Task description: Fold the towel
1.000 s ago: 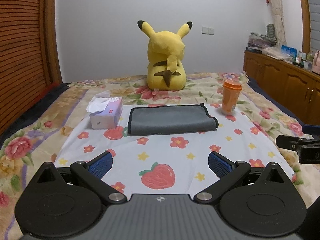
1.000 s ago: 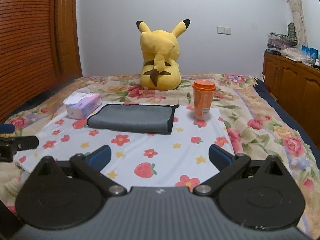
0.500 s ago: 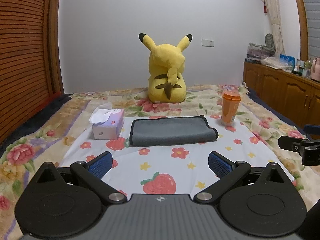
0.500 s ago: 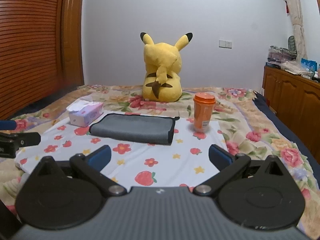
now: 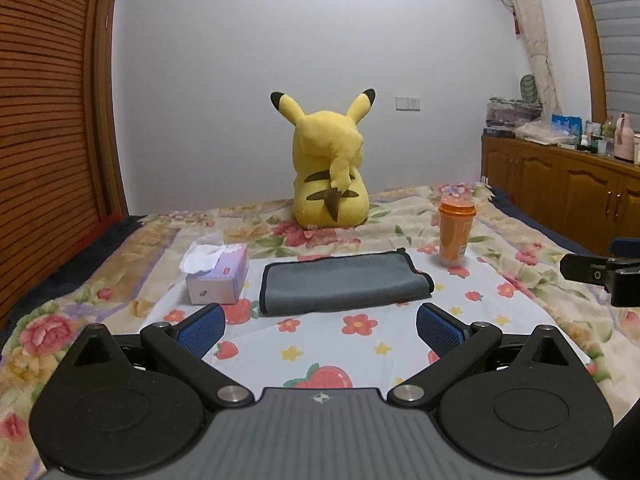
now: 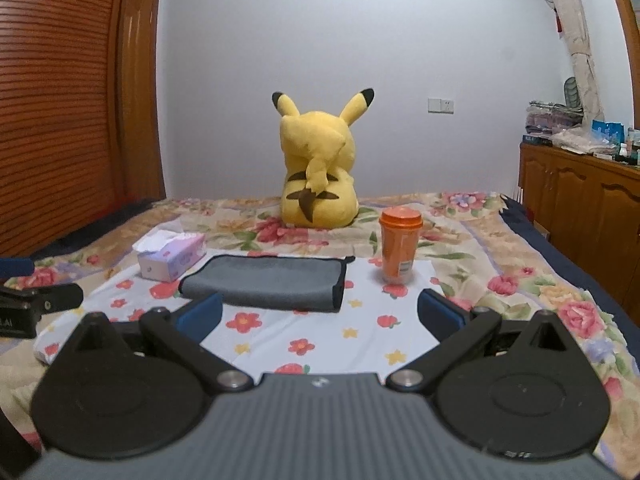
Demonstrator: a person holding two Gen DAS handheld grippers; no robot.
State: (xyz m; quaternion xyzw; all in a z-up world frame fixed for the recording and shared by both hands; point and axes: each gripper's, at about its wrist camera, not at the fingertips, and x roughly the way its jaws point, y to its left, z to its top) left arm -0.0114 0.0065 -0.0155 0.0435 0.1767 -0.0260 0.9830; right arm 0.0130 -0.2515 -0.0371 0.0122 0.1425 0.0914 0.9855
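A grey towel with dark trim lies folded flat on a white fruit-print sheet on the bed; it also shows in the right wrist view. My left gripper is open and empty, held back from the towel's near edge. My right gripper is open and empty, also short of the towel. The right gripper's side shows at the left wrist view's right edge; the left gripper's side shows at the right wrist view's left edge.
A tissue box stands left of the towel. An orange cup stands at its right. A yellow plush toy sits behind. A wooden cabinet runs along the right; a slatted wooden door is at left.
Both grippers have tilted upward, so the bed and towel sit lower in both views. The towel has not moved. Both grippers stay open.
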